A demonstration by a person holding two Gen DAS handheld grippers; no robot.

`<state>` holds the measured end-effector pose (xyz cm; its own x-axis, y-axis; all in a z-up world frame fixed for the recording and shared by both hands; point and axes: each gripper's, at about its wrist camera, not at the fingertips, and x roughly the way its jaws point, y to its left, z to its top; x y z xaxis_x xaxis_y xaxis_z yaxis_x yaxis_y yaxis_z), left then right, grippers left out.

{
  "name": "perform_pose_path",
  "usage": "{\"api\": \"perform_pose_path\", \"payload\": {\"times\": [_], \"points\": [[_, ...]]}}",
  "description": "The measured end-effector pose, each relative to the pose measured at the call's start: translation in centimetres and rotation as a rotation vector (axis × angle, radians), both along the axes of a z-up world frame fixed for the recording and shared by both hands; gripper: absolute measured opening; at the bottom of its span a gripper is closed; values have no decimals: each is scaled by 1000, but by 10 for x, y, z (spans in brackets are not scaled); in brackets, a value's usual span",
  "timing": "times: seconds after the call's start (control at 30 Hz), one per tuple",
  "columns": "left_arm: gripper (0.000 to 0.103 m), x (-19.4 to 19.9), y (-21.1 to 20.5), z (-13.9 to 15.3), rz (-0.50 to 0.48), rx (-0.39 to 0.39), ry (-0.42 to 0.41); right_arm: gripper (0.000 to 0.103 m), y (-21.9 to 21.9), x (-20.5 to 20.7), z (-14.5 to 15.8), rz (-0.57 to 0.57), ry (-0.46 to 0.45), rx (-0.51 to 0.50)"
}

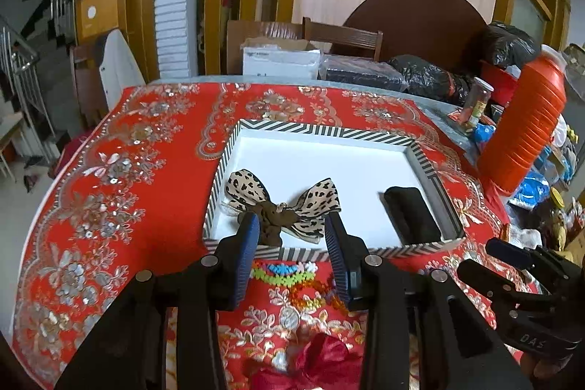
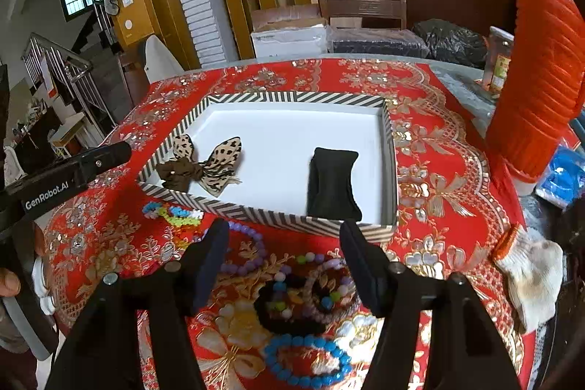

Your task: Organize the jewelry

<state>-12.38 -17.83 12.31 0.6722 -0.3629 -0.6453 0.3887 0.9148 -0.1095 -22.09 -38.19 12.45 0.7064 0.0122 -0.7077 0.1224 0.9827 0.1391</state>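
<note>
Here both grippers' fingers (image 1: 244, 243) (image 2: 360, 254) gape wide, empty, near the striped box (image 2: 256, 207).

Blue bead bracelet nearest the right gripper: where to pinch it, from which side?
Probably the far arc of the blue bracelet, coming straight down with the open right gripper. It lies flat on the red cloth as an open ring, apart from the dark bead pile, so one finger can drop inside the loop and one outside.

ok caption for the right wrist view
Open right gripper above beaded bracelets, facing striped tray holding leopard bow.
</note>
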Motion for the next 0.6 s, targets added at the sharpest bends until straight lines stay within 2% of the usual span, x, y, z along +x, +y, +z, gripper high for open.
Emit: {"api": "perform_pose_path", "payload": {"times": [0.6], "points": [[27,-54,5,10,7,23,-75,75,15,-42,19,-1,-49,-22]]}}
